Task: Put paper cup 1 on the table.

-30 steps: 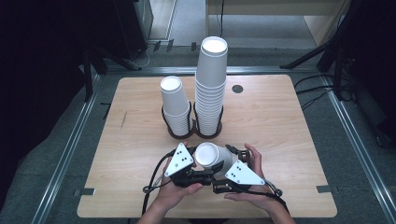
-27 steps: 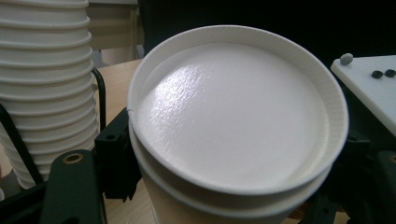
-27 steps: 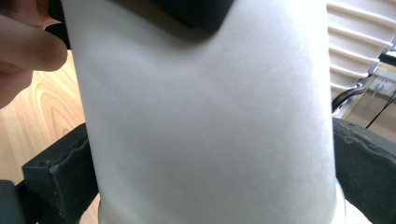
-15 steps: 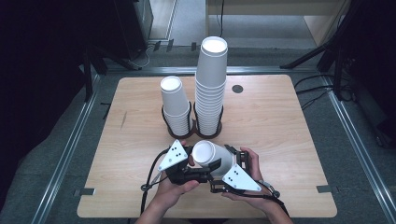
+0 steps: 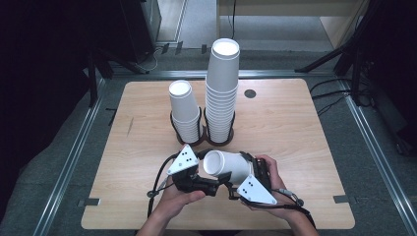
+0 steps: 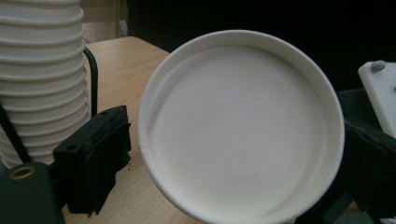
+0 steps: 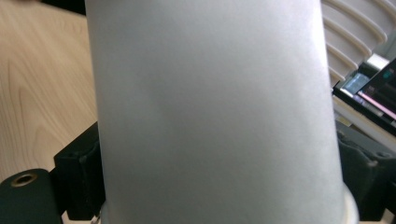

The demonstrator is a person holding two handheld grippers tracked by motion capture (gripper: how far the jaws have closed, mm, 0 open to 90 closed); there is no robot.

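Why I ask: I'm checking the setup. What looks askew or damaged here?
Only the loose cup: it lies sideways, clamped in the right gripper, not upright like the two stacks. No dents or spills show.

A lab-like test bay: a wooden table on grey floor between metal rails and stands.

Wooden table; two cup stacks in black holders.

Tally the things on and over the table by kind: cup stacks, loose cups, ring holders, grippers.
Cup stacks: 2, short and tall
Loose cup: 1
Ring holders: 2
Grippers: 2, left gripper and right gripper
Total: 7
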